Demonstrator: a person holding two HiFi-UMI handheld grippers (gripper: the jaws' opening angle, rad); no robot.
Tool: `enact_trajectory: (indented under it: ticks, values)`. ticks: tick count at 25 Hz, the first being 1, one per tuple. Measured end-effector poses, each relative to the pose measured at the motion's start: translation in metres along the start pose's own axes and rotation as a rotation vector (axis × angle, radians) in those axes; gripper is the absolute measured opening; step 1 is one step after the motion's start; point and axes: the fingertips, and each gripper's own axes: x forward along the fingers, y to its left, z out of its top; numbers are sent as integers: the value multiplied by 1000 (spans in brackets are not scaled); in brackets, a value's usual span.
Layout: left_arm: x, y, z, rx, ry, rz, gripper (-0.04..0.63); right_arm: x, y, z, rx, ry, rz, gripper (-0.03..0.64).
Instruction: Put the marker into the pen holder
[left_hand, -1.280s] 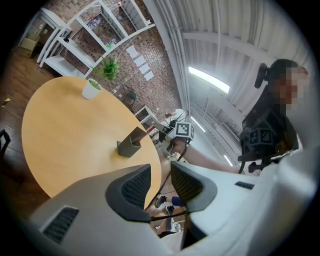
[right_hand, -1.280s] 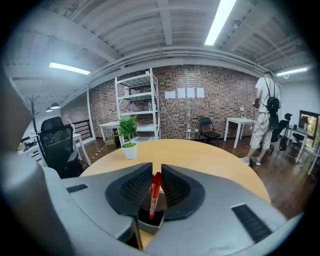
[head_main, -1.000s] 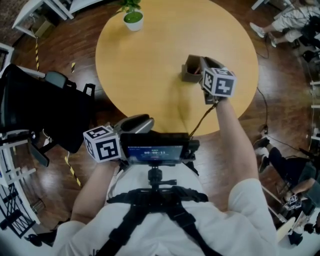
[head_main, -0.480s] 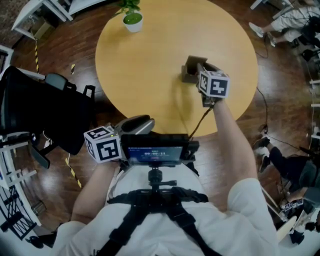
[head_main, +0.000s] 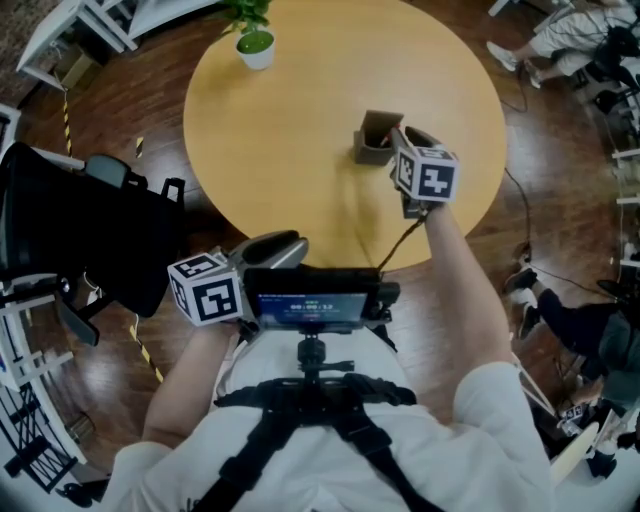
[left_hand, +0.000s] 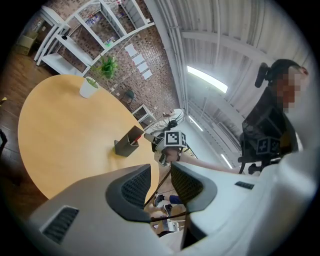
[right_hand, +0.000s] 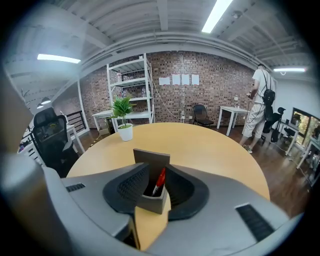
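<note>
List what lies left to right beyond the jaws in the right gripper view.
Chair → plant → holder with the marker in it → standing person.

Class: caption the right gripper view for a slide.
Right gripper, jaws just opened, flanks the pen holder holding the red marker.

The right arm (head_main: 465, 290) reaches out over the bench (head_main: 300, 120), and the right claw (right_hand: 156, 186) tilts downward above its right side. Its jaws have just been opening and now stand wide apart, with the pen holder (right_hand: 150, 159) between them. The left claw (left_hand: 160, 181) is held near level at the bench's near edge, jaws slightly apart and empty.
</note>
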Motion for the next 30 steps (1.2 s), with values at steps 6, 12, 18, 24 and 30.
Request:
enact_trajectory:
  ticks: [6,12,18,24,30]
  values:
    - [7,-5,-2,1,25,-22,118,-21,-4,-11,31,10,-12,110]
    - [15,-11,-9,6,62,-43,118,-50,-4,-28,85,12,-7,110]
    - [20,-11,-13,17,102,-61,118,-71,2,-41,108,11,-13,110]
    - [28,-15,-15,27,125,-85,118,-99,5,-51,132,-3,-16,110]
    - [32,-18,-16,33,144,-97,118,-125,11,-67,154,1,-14,110]
